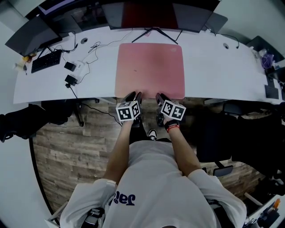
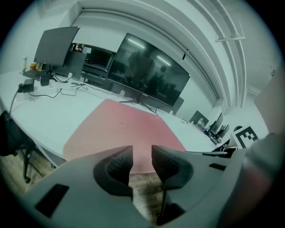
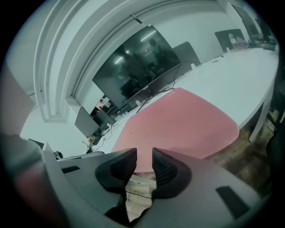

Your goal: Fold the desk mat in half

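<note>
The desk mat (image 1: 150, 69) lies flat and unfolded directly ahead of both grippers. It is pink with rounded corners. Its near edge runs along the front edge of the white desk (image 1: 213, 67), just beyond the jaw tips. The left gripper (image 1: 133, 95) and right gripper (image 1: 160, 97) sit side by side, each with jaws partly apart and nothing between the pads. Beyond the mat stands a wide dark monitor (image 1: 147, 13). Well off to the left gripper's left I see a keyboard (image 1: 46, 61) and a small black box (image 1: 71, 80) with a cable. I cannot tell whether either tip touches the mat's edge.
</note>
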A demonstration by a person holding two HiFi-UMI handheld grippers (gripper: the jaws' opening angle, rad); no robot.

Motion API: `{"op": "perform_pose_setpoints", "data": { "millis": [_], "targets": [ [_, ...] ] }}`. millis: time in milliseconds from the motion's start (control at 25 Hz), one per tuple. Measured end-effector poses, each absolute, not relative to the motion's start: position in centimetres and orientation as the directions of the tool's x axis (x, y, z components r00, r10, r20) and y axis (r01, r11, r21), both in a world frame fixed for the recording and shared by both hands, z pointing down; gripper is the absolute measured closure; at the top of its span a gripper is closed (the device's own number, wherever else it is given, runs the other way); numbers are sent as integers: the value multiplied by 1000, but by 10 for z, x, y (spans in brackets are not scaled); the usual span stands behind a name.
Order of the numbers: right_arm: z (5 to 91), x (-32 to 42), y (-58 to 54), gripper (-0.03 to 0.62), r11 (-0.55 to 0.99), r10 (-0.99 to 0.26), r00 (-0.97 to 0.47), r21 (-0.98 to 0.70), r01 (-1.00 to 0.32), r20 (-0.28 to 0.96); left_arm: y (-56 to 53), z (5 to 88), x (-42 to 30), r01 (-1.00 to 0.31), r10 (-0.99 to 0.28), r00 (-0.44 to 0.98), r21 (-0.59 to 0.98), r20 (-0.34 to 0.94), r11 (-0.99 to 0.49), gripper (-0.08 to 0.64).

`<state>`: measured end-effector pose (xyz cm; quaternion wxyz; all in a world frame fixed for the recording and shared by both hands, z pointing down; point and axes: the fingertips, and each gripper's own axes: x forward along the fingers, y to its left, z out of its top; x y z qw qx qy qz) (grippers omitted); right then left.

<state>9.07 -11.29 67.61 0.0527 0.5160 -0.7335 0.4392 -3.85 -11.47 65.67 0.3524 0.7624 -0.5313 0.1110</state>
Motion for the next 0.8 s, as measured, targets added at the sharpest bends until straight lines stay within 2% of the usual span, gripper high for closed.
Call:
{"op": "perform_pose_setpoints", "data": {
  "millis": [400,800],
  "targets": [
    [715,88,-98,474,-18,-660,-475,-645,-764,582,-102,691,-44,-863,-675,427,494,602,-105,390],
    [733,84,-97,414,-101,-651,-505,-723,-683,568,-98,718,-51,-780,-644,456,624,614,43,347]
  ]
}}
